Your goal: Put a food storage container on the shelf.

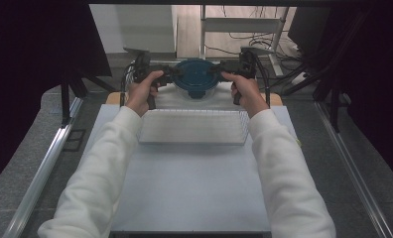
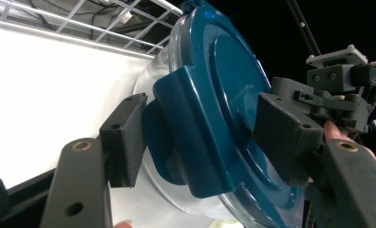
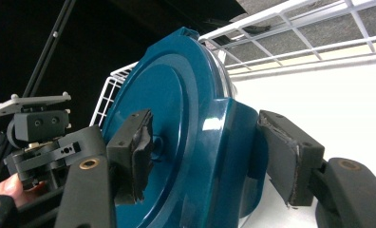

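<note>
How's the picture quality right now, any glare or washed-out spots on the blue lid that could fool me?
High view: dim and soft, the round blue plastic lid reads dark, both sides of the frame black. Left gripper view: the white surface is blown out; a small highlight on the lid, edges sharp. Right gripper view: bright streaks of glare on the lid's side clip, white background overexposed, white wire rack slightly soft.

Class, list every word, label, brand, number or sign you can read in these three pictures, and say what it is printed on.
None: no readable text stands anywhere.
Round dark teal plastic lid on the clear container: plain and glossy, no lettering visible.
Black jaws of the left hand-held gripper and the right hand-held gripper: bare, only screw holes.
White ridged tray and grey table: unmarked.
</note>
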Demonstrator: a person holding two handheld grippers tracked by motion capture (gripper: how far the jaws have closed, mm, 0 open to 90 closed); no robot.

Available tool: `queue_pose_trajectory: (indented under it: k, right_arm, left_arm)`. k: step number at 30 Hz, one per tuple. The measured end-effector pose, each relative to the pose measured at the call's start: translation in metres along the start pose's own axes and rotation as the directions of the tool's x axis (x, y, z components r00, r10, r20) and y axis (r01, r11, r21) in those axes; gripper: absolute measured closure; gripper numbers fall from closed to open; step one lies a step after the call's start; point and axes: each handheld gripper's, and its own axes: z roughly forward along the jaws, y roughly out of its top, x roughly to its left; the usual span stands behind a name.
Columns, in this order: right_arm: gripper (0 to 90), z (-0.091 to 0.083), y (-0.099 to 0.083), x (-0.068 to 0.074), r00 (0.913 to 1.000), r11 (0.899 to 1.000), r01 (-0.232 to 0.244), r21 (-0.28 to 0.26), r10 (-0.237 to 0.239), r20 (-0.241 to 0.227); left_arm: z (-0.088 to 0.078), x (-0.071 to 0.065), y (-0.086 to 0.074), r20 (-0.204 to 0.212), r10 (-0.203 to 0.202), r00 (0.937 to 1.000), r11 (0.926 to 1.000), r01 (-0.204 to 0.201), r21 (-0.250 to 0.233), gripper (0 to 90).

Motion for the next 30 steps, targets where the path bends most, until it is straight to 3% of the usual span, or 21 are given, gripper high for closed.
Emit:
queue_pose_trajectory:
  k: [7,9,11,12,13,14,18,19,22,23,26,27,30]
  right_arm:
    - [36.0,0.001,-0.001,0.000,1.0000,1.000,0.007,-0.015,-0.007,-0.001]
    - [27.7,0.001,-0.003,0.005,0.9974,0.998,0.060,-0.036,-0.058,0.042]
    - [20.7,0.002,-0.006,0.012,0.9883,0.992,0.121,-0.039,-0.116,0.099]
    - [19.7,0.001,-0.008,0.015,0.9862,0.990,0.136,-0.036,-0.132,0.100]
    - [16.2,-0.002,-0.011,0.022,0.9769,0.982,0.182,-0.046,-0.175,0.123]
    - [16.2,-0.002,-0.011,0.022,0.9769,0.982,0.182,-0.046,-0.175,0.123]
    - [14.6,-0.015,-0.017,0.036,0.9309,0.947,0.317,-0.059,-0.299,0.210]
    - [14.6,-0.018,-0.019,0.037,0.9233,0.939,0.340,-0.059,-0.321,0.211]
    - [16.0,-0.030,-0.029,0.039,0.9074,0.920,0.389,-0.050,-0.373,0.194]
    - [16.5,-0.035,-0.033,0.038,0.8991,0.912,0.408,-0.045,-0.393,0.194]
    - [19.1,-0.051,-0.049,0.035,0.8708,0.882,0.467,-0.056,-0.448,0.202]
    - [19.9,-0.055,-0.055,0.034,0.8651,0.875,0.481,-0.056,-0.463,0.192]
    - [22.9,-0.072,-0.073,0.027,0.8552,0.859,0.508,-0.060,-0.495,0.153]
  left_arm:
    - [0.001,0.001,-0.003,0.004,0.009,0.9999,0.9996,-0.009,-0.027,37.3]
    - [0.000,-0.002,-0.005,-0.035,0.027,0.9990,0.9984,-0.029,-0.049,33.2]
    - [-0.001,-0.004,-0.006,-0.071,0.044,0.9965,0.9961,-0.049,-0.074,24.5]
    - [-0.004,-0.006,-0.008,-0.079,0.051,0.9956,0.9940,-0.058,-0.093,21.6]
    - [-0.006,-0.009,-0.009,-0.087,0.069,0.9938,0.9911,-0.078,-0.107,19.4]
    - [-0.009,-0.013,-0.011,-0.101,0.098,0.9901,0.9875,-0.109,-0.114,19.4]
    - [-0.020,-0.032,-0.019,-0.101,0.192,0.9763,0.9726,-0.203,-0.114,17.8]
    - [-0.023,-0.037,-0.023,-0.101,0.218,0.9706,0.9673,-0.229,-0.109,17.7]
    - [-0.033,-0.047,-0.036,-0.069,0.252,0.9653,0.9592,-0.258,-0.115,18.4]
    - [-0.036,-0.049,-0.041,-0.066,0.273,0.9599,0.9548,-0.278,-0.104,18.7]
    - [-0.044,-0.054,-0.060,-0.079,0.344,0.9358,0.9342,-0.349,-0.073,20.3]
    - [-0.047,-0.054,-0.067,-0.082,0.366,0.9269,0.9263,-0.372,-0.063,20.6]
    - [-0.056,-0.055,-0.090,-0.078,0.404,0.9114,0.9122,-0.408,-0.040,22.2]
